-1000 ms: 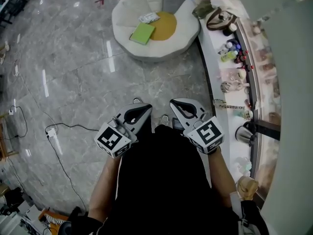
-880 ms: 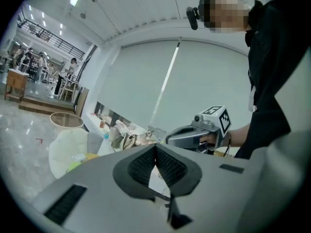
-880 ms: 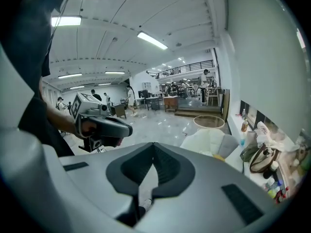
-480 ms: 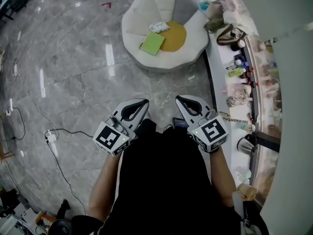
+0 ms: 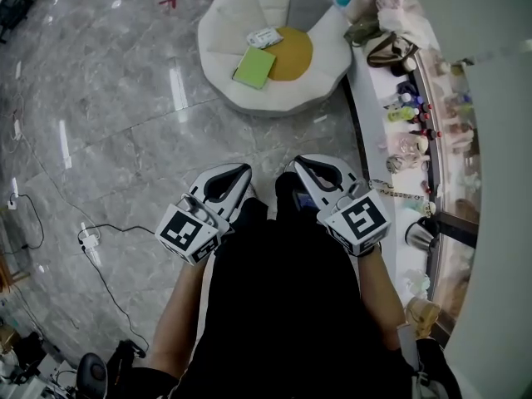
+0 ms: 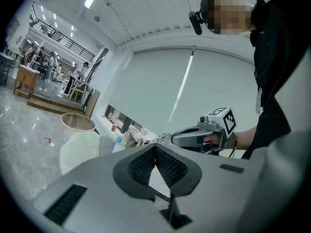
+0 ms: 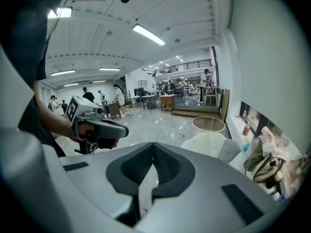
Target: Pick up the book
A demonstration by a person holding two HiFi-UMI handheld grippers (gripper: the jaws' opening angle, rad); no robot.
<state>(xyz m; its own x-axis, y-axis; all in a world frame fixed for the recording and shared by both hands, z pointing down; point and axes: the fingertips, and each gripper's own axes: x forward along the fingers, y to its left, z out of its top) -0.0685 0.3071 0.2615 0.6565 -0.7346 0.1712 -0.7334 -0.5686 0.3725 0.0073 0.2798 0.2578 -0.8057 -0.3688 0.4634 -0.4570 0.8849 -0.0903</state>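
Observation:
A green book (image 5: 254, 66) lies flat on a white, petal-shaped seat (image 5: 231, 91), beside a yellow cushion (image 5: 290, 54) and a small white booklet (image 5: 264, 37). Both grippers are held side by side at the person's waist, well short of the seat. My left gripper (image 5: 242, 170) is shut with nothing in it, and its pads meet in the left gripper view (image 6: 155, 146). My right gripper (image 5: 293, 165) is also shut and empty (image 7: 153, 145). Each gripper view shows the other gripper alongside. The book is hidden in both gripper views.
A long white counter (image 5: 371, 98) along the right holds bags, bottles and a kettle (image 5: 418, 233). A cable with a plug (image 5: 86, 233) trails over the grey marble floor at the left. A round tub (image 7: 208, 124) stands beyond the seat.
The person has walked across the floor, so the seat with the book sits slightly nearer in the head view. Both grippers stay shut at the waist.

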